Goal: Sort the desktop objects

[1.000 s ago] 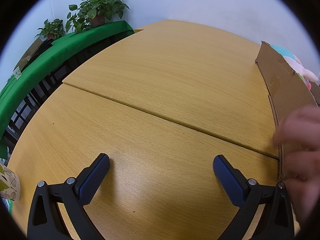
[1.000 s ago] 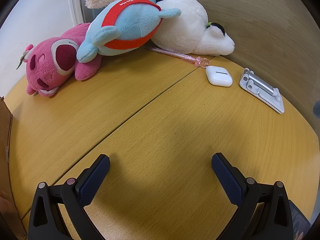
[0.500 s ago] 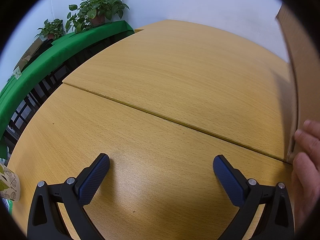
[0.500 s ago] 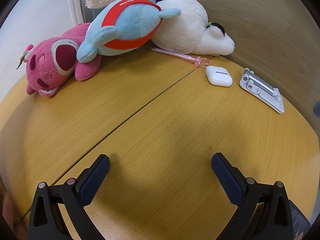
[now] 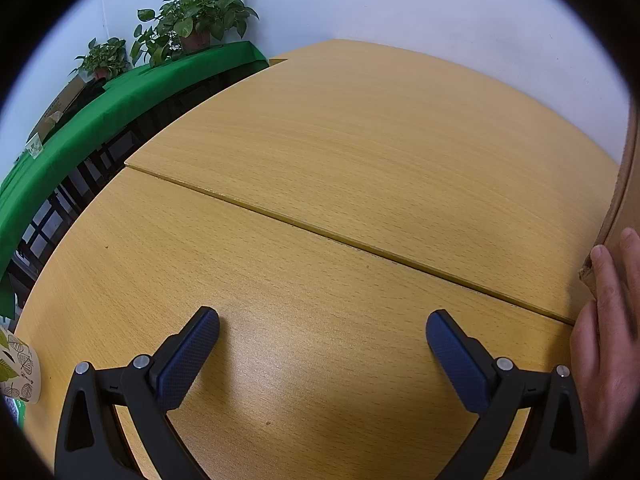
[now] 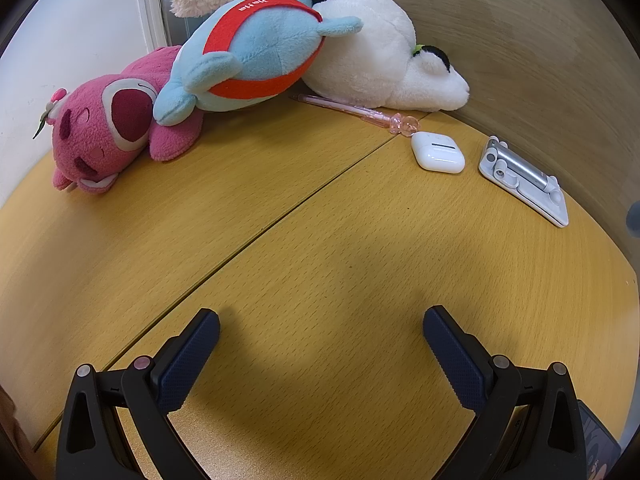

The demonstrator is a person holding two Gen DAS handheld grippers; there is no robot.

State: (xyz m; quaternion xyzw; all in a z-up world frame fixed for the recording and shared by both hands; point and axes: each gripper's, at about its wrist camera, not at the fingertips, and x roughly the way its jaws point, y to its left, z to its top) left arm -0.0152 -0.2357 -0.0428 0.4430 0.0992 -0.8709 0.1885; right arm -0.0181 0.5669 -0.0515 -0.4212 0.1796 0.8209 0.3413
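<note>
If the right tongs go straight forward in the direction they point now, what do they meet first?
The right tongs, open and empty, have bare table straight ahead at first. Farther on, they would probably meet the blue plush toy or the pink pen in front of the white plush toy; depth is unclear.

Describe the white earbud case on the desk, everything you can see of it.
The white earbud case is a small, glossy, rounded-corner box that looks like hard plastic. It lies flat and closed on the wooden desk, a thin lid seam and a short dark line showing on its upper face. It sits beside the desk's seam, between the pink pen, whose clear charm end nearly touches it, and the grey folding stand, which lies apart from it. Neither gripper is near.
</note>
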